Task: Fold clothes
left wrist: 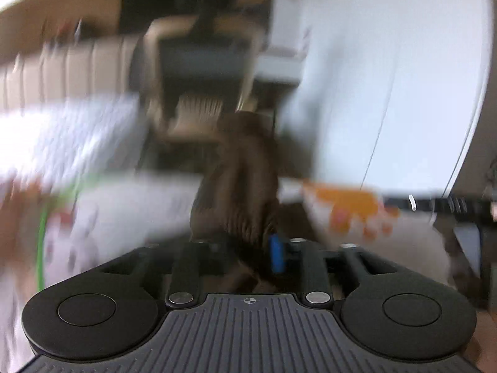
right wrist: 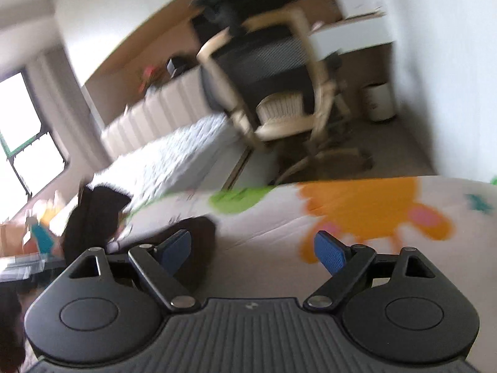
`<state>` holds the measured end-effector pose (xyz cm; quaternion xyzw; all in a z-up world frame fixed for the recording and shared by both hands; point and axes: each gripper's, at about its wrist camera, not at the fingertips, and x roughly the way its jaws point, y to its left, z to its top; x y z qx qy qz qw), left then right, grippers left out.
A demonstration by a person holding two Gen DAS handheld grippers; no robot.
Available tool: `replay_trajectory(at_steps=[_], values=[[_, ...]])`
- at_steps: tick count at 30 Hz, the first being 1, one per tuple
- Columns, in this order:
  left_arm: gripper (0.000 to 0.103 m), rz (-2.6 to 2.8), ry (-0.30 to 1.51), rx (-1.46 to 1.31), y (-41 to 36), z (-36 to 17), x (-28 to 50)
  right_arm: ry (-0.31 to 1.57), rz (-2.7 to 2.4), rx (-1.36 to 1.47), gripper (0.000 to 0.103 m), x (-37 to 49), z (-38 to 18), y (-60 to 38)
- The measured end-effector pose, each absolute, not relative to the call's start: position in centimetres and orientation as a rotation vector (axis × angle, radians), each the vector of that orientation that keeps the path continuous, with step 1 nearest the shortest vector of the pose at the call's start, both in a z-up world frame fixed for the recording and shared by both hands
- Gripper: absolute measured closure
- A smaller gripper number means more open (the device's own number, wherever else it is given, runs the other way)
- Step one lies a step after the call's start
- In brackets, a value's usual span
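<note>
The left wrist view is badly blurred. A brown ribbed garment (left wrist: 239, 186) bunches up between the fingers of my left gripper (left wrist: 248, 248); one blue pad (left wrist: 276, 255) shows against the cloth and the other is hidden by it. Below lies a white sheet with orange and green prints (left wrist: 351, 205). My right gripper (right wrist: 253, 248) stands open just above the same printed sheet (right wrist: 366, 205), with nothing between its blue pads (right wrist: 332, 255). Dark cloth (right wrist: 93, 217) rises at the left of the right wrist view, and more of it (right wrist: 202, 230) lies behind the left finger.
A cream office chair (right wrist: 279, 93) with a dark mesh back stands beyond the sheet's far edge. A bed with a white quilt (right wrist: 174, 158) and a padded headboard (right wrist: 161, 108) runs to the left. A white bin (right wrist: 379, 102) sits by the wall, a window (right wrist: 25, 136) at far left.
</note>
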<state>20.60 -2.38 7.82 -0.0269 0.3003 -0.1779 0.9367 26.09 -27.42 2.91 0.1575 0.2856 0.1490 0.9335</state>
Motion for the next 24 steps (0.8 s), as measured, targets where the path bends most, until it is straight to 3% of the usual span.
replay_trajectory(at_steps=[1,3,4,12,16,17,19,20,21,24], values=[[0.042,-0.355,0.66,-0.09,-0.5,6.9,20.1,0.595,0.321,0.279,0.016,26.5,2.9,-25.9],[0.015,-0.374,0.706,-0.155,2.7,5.0,19.3,0.616,0.352,0.193,0.016,27.2,3.0,-22.8],[0.012,-0.38,0.709,-0.176,3.8,4.4,18.9,0.626,0.367,0.15,0.016,27.5,3.1,-21.2],[0.01,-0.304,0.695,-0.448,8.5,2.6,22.7,0.696,0.331,-0.272,0.016,27.4,-0.3,-14.7],[0.011,-0.252,0.714,-0.401,6.5,1.0,25.9,0.713,0.252,-0.332,0.016,27.1,-2.4,-15.6],[0.016,-0.24,0.722,-0.386,6.0,0.6,26.6,0.718,0.248,-0.305,0.016,27.1,-2.2,-16.2],[0.053,-0.251,0.74,-0.335,5.0,0.0,27.8,0.714,0.235,-0.28,0.016,27.0,-1.9,-17.0],[0.079,-0.26,0.723,-0.304,4.8,0.3,27.9,0.707,0.226,-0.278,0.016,27.0,-1.8,-17.2],[0.086,-0.27,0.704,-0.273,4.6,0.7,28.1,0.695,0.219,-0.28,0.016,27.0,-1.6,-17.4],[0.087,-0.349,0.536,-0.22,5.3,4.5,26.0,0.658,0.205,-0.27,0.016,27.2,-1.1,-18.0]])
